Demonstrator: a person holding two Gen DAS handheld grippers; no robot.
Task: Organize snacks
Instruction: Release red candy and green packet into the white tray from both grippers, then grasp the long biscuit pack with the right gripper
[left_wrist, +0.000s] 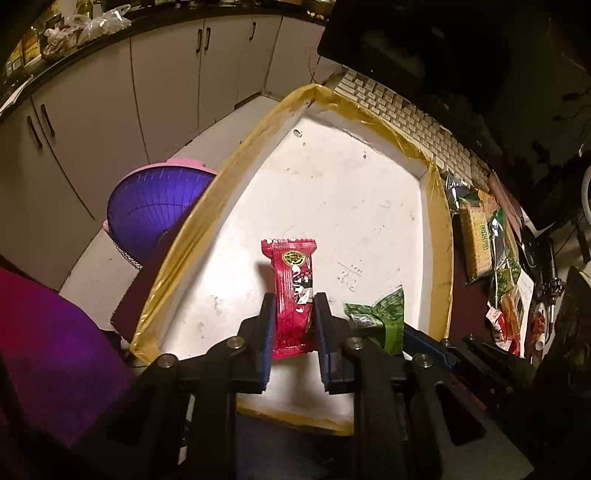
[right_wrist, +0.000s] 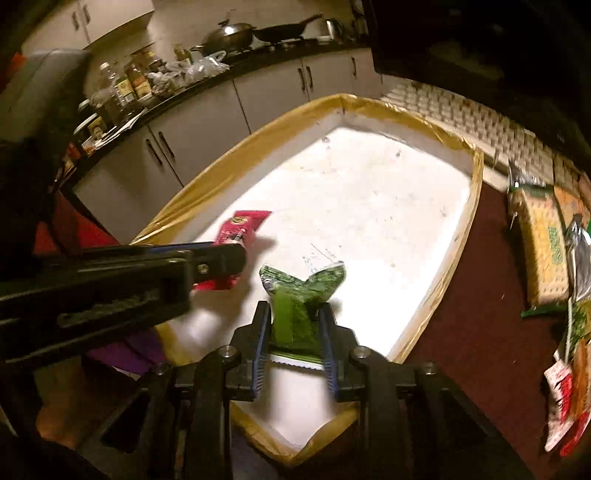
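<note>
A red snack packet (left_wrist: 291, 280) stands upright between the pads of my left gripper (left_wrist: 294, 301), which is shut on it over the near part of a shallow white box with a tan taped rim (left_wrist: 441, 236). My right gripper (right_wrist: 293, 308) is shut on a crumpled green snack packet (right_wrist: 303, 284), also held over the box's near end (right_wrist: 476, 177). The two grippers are side by side. The left gripper (right_wrist: 232, 258) with its red packet (right_wrist: 243, 223) shows at left in the right wrist view, and the green packet (left_wrist: 384, 317) shows at right in the left wrist view.
Several more snack packets (left_wrist: 476, 236) lie on the dark red cloth (right_wrist: 480, 314) right of the box. A pale keyboard (left_wrist: 406, 114) runs behind the box. A purple colander (left_wrist: 155, 210) sits left of it. Cabinets and a counter with bottles (right_wrist: 125, 85) are beyond.
</note>
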